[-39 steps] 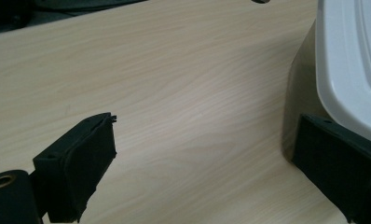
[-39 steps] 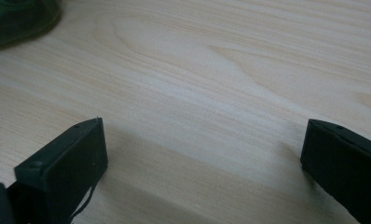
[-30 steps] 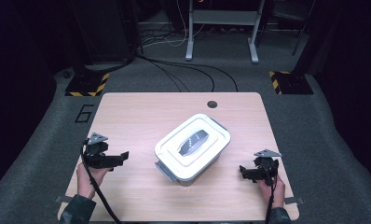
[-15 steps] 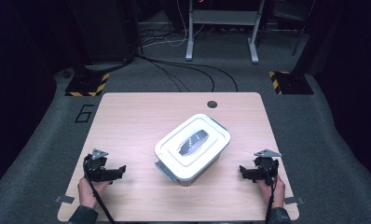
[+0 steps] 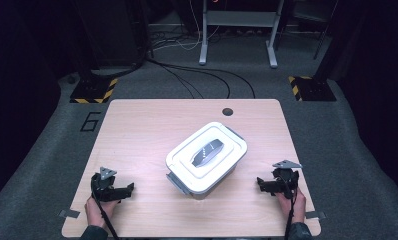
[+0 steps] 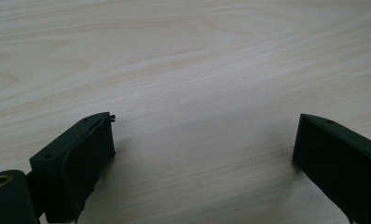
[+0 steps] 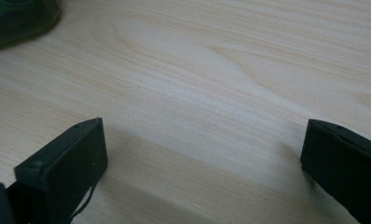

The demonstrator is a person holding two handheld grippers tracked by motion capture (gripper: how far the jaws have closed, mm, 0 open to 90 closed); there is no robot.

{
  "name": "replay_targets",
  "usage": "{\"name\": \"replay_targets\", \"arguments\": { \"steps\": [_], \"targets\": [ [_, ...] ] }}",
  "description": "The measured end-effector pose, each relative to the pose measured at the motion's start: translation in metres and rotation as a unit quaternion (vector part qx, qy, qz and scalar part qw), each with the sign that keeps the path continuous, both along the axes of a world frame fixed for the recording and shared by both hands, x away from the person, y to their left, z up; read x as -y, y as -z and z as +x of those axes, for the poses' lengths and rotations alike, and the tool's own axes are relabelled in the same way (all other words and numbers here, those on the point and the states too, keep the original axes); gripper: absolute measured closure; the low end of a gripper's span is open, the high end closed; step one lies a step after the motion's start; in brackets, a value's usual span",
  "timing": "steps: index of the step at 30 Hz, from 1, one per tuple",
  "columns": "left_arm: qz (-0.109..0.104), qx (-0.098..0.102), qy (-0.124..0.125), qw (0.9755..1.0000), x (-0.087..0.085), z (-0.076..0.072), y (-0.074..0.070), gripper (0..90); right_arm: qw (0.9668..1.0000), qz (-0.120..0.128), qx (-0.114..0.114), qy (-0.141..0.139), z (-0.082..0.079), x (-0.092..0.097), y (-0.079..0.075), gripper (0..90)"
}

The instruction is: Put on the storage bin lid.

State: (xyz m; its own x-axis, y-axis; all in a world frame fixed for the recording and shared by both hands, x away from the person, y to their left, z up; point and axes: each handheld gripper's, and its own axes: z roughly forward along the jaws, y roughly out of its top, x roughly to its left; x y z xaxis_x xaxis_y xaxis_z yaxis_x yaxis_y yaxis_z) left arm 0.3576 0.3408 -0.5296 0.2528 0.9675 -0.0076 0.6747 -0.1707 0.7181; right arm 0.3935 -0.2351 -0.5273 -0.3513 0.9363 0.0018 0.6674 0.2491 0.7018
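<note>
A white lidded plastic box [image 5: 207, 156] with a grey handle on its lid sits turned at an angle in the middle of the wooden table [image 5: 137, 125]. My left gripper [image 5: 128, 189] rests low near the table's front left corner, open, with bare wood between its jaws [image 6: 202, 154]. My right gripper [image 5: 261, 183] lies near the front right edge, also open over bare wood [image 7: 202, 158]. Both point inward at the box and stand well apart from it. A dark corner of the box [image 7: 20, 18] shows at the top left of the right gripper view.
A round cable hole [image 5: 228, 111] sits at the table's far edge. Beyond the table lie grey carpet, cables [image 5: 197, 75], a metal stand's legs [image 5: 237, 30] and yellow-black striped floor blocks [image 5: 92, 90]. A person's hands [image 5: 94, 212] hold the grippers at the front edge.
My left gripper has drawn back toward the front edge of the table and come lower. The right gripper and the box have stayed where they were.
</note>
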Motion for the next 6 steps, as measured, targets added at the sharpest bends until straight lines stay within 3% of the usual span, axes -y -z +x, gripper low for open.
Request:
{"name": "replay_targets", "arguments": {
  "steps": [6],
  "targets": [
    [-0.003,0.008,0.005,0.9999,-0.0008,-0.0020,0.0019,4.4,1.0000,0.001,0.002,0.005,-0.0001,-0.0009,0.0002,0.0]
  ]
}}
